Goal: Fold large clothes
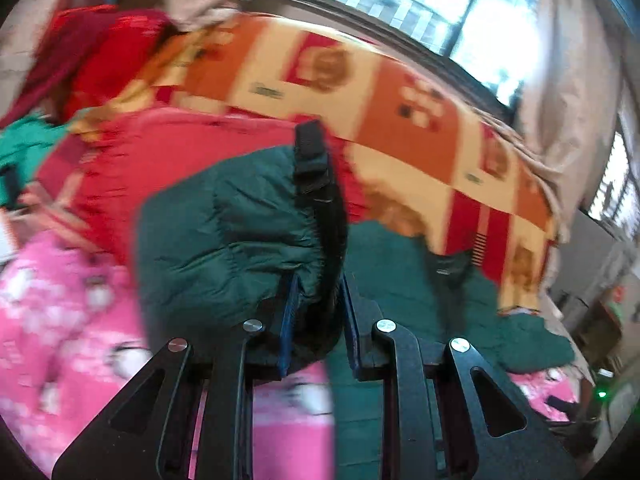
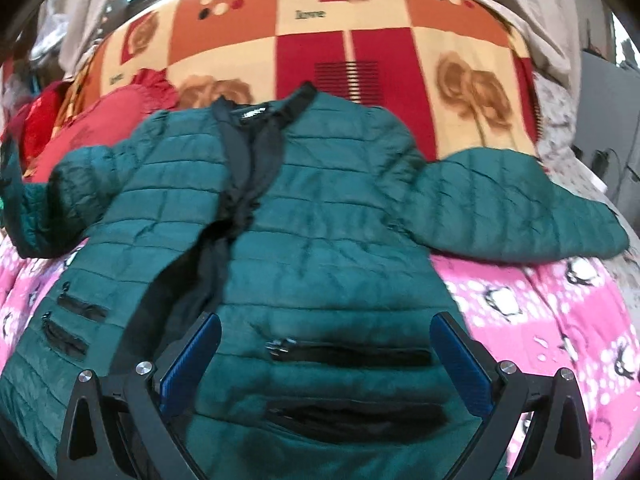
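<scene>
Jacket: a green quilted jacket lies front-up on the bed, collar toward the orange blanket, hem nearest the right wrist camera.
Front: unzipped, with the black lining showing down the middle.
Right sleeve side: 1 sleeve is spread flat out to the right in the right wrist view, partly on the pink penguin cover.
Left gripper: the left gripper is clenched on a puffy green fold with a black trim edge; the cloth fills the narrow gap between the blue pads and stands up from the bed.
Right gripper: the right gripper is released, its jaws wide, hovering over the hem by the 2 pocket zips, nothing between the pads.
Step in hand: probably carrying the left-hand sleeve or edge across the chest for the 1st fold.
How to do it well: keep the pinch firm, since the slippery shell may slide out; lay the fold flat along the quilting lines.
Right gripper's job: press down near the hem so the body does not drag.
Risk: a bunched lining under the fold.
Other clothes: a red garment sits just left of the collar, clear of the fold.
</scene>
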